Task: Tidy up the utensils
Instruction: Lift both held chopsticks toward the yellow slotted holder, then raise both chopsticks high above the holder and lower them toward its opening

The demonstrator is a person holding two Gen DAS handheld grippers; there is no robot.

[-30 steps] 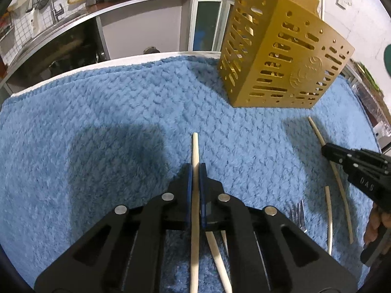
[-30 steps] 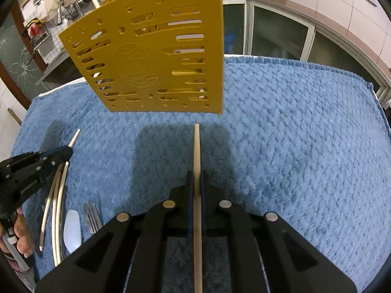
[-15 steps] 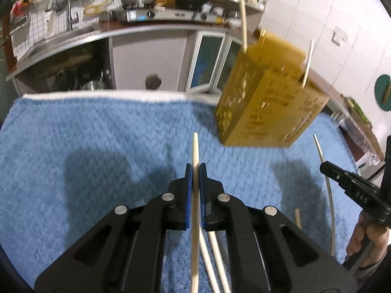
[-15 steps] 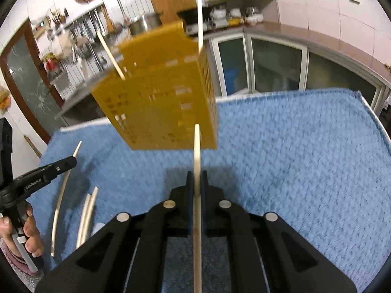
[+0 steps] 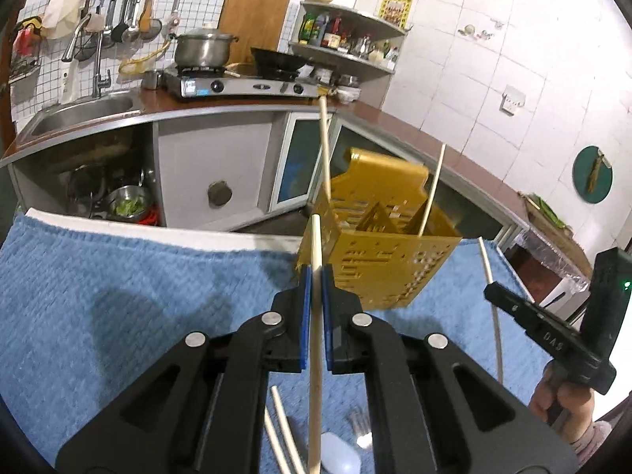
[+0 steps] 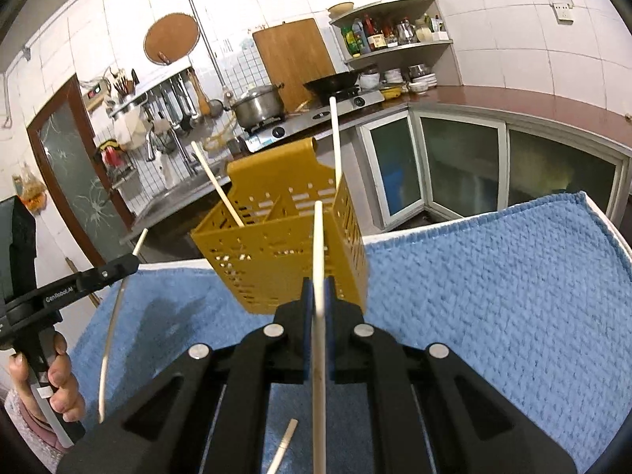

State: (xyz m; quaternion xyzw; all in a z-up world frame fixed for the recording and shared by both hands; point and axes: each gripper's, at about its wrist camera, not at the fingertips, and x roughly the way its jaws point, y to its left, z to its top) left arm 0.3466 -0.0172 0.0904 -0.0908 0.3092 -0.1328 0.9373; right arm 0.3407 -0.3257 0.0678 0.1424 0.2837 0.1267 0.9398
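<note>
Kitchen; blue-towelled surface [image 5: 118, 276]. Left claw [image 5: 314, 276] and right claw [image 6: 319, 288] each clenched on a raised chopstick [image 5: 315, 245], [image 6: 318, 237], tips toward the far yellow caddy [image 6: 276, 252], presumably for insertion. Spare utensils lie near.

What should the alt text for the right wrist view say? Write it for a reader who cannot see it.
The right gripper is shut on a pale chopstick pointing at a yellow perforated utensil caddy on a blue towel. Two chopsticks already stand in the caddy; at left, the left gripper holds another chopstick, with a kitchen counter behind.
</note>
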